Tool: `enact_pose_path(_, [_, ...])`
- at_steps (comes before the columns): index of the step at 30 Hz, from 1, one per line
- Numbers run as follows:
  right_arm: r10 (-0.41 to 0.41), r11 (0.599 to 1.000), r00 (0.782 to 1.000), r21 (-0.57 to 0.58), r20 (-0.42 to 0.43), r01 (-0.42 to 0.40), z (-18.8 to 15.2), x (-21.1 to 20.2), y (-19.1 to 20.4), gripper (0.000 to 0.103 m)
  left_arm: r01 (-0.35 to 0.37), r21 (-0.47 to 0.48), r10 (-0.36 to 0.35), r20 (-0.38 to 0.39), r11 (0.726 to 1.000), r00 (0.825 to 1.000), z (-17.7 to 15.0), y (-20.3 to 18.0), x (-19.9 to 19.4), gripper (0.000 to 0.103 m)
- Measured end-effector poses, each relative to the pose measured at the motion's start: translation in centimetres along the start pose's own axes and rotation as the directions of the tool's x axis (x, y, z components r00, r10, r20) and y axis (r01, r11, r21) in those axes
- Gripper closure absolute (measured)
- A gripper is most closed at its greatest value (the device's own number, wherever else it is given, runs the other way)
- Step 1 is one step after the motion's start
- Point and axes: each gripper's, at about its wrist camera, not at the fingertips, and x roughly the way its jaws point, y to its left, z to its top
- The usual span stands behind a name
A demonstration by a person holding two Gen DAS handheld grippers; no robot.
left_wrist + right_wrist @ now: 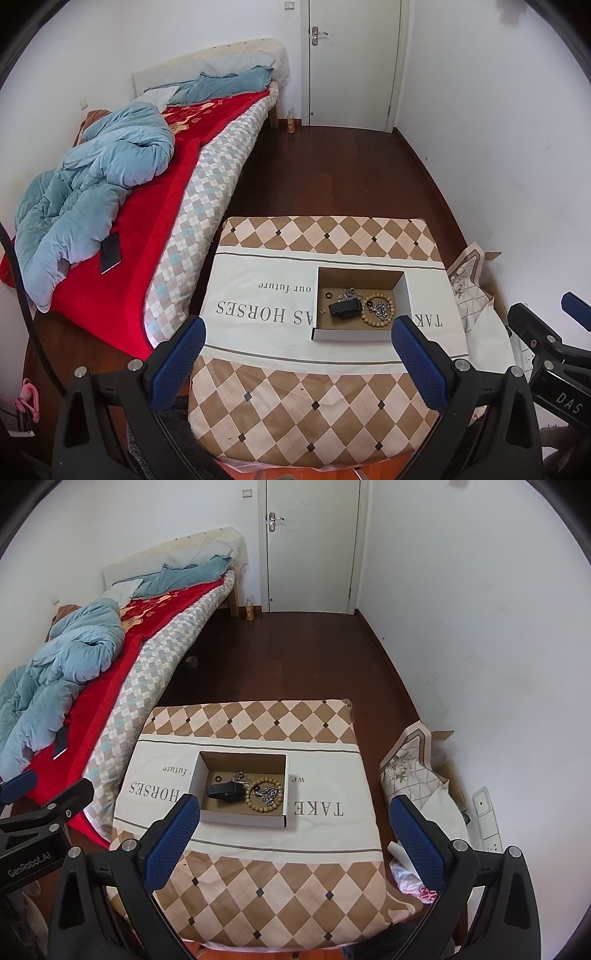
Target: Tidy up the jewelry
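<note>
Both grippers wide open, empty, hovering short of the box [360, 295]. Box sits mid-cushion [321, 398], dead ahead of left gripper [297, 343], ahead-left of right gripper [293, 823]; left looks nearer. Inside: black case [345, 308] lying crosswise, bead bracelet [376, 308] and chain [382, 309] to its right, touching. Box walls block low side approach; go from above.

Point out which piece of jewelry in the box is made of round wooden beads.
The beaded bracelet, a ring of tan beads at the right end of the cardboard box. The silver chain lying across it is metal links, and the black case is solid.
</note>
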Motion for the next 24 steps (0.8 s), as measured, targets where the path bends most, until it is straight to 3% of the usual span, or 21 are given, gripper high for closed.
enact_pose_path(24, [0.003,1.0,1.0,0.012,-0.01,-0.002,-0.63,-0.13,-0.57,0.0,0.0,0.015,-0.001,0.012,1.0,1.0,-0.08,-0.49,-0.3,0.0])
